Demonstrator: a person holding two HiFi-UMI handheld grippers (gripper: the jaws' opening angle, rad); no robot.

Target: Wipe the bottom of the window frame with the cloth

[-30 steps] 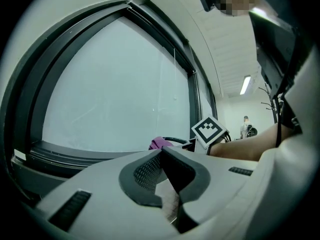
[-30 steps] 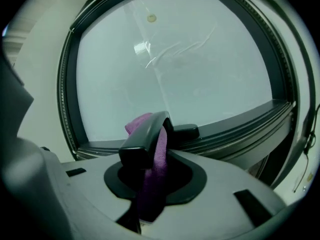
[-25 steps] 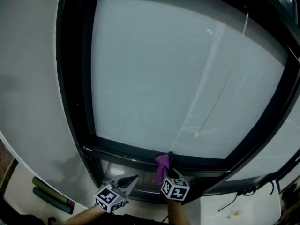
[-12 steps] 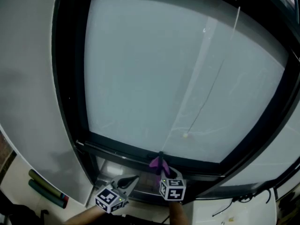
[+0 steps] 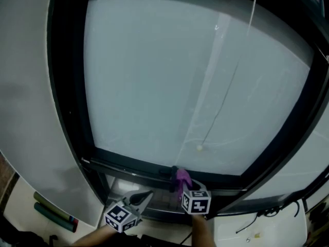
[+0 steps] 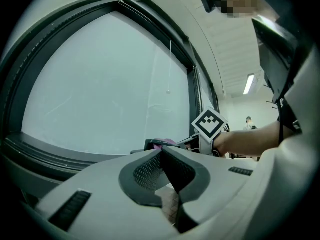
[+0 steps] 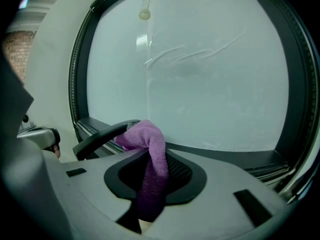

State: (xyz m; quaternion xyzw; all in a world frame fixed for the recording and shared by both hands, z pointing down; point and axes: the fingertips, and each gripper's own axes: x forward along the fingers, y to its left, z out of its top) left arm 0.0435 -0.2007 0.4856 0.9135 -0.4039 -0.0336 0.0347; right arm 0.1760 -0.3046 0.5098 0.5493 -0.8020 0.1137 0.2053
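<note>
Filling most of the head view, a frosted pale window pane (image 5: pixel 154 76) sits in a dark window frame (image 5: pixel 131 166). A small pale bead (image 5: pixel 199 147) on a thin cord hangs before the glass, right of centre. A curved black handle (image 7: pixel 100 136) projects over the frame's bottom rail, obstructing the run along it. Green rolled tubes (image 5: pixel 54 216) lie at lower left, well apart. The right gripper (image 5: pixel 183 185) has its jaws clamped on a purple terry cloth (image 7: pixel 150 149), whose bunched end sits at the bottom rail against the handle, low centre of frame. The left gripper (image 6: pixel 161 152) has its jaws pressed together with nothing between, near the rail.
</note>
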